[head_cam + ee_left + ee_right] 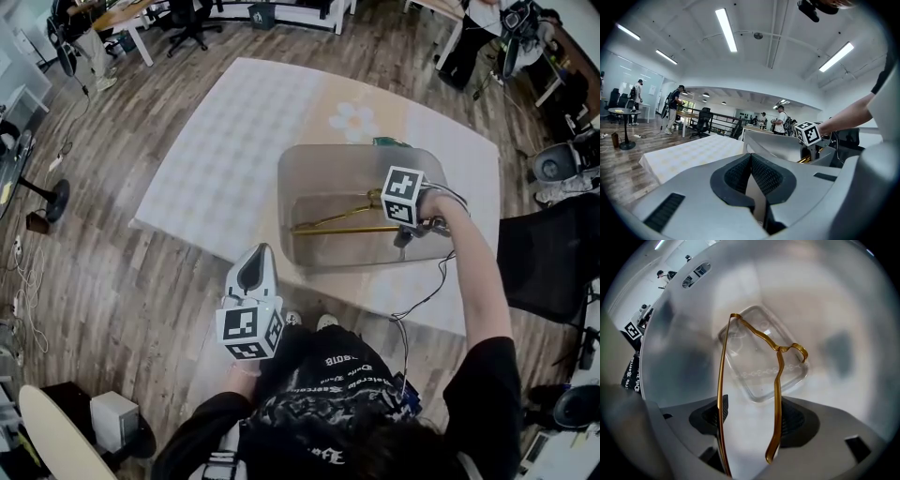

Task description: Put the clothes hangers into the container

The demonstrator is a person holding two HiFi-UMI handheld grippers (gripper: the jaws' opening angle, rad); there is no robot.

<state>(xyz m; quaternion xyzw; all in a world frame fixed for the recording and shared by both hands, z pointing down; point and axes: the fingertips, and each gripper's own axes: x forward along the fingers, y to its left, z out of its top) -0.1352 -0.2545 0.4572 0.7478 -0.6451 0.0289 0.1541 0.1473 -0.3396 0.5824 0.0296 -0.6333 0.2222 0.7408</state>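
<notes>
A gold wire hanger (337,225) lies slanted inside the translucent plastic container (286,187) on the table. My right gripper (405,236) reaches into the container's right end. In the right gripper view the hanger (778,380) runs from between the jaws down toward the container's bottom (684,362). Its straight bar lies against the left pad and its curved arm against the right pad, so the right gripper (752,420) stands wide but shut on the hanger's end. My left gripper (255,267) hovers off the table's near edge, pointing up, shut (751,161) and holding nothing.
The table carries a pale checked cloth (225,150) with a flower print (354,120). A black chair (548,262) stands at the right. Desks, chairs and several people fill the far room. Wood floor (112,281) surrounds the table.
</notes>
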